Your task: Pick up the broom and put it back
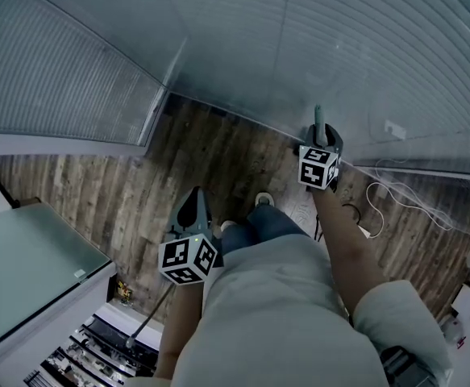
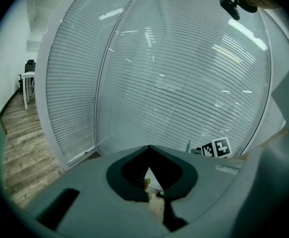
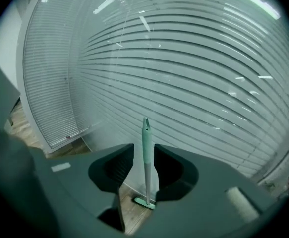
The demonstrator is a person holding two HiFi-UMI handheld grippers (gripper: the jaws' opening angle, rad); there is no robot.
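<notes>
A short mint-green broom [image 3: 146,157] stands upright, its head [image 3: 145,201] on the wood floor at the foot of the blind-covered glass wall [image 3: 194,83]. In the right gripper view its handle shows in the gap between the jaws of my right gripper [image 3: 144,150]. They stand open and their pads do not press on it. In the head view the broom's handle tip [image 1: 318,115] pokes out past the right gripper [image 1: 322,129]. My left gripper [image 1: 193,198] hangs lower left above the floor. Its jaws [image 2: 148,148] meet at the tips, with nothing held.
Two blind-covered glass walls meet in a corner [image 1: 167,95]. A white cable with a plug [image 1: 396,200] lies on the floor at the right. A grey cabinet [image 1: 33,272] stands at the lower left. The person's shoes [image 1: 263,200] are between the grippers.
</notes>
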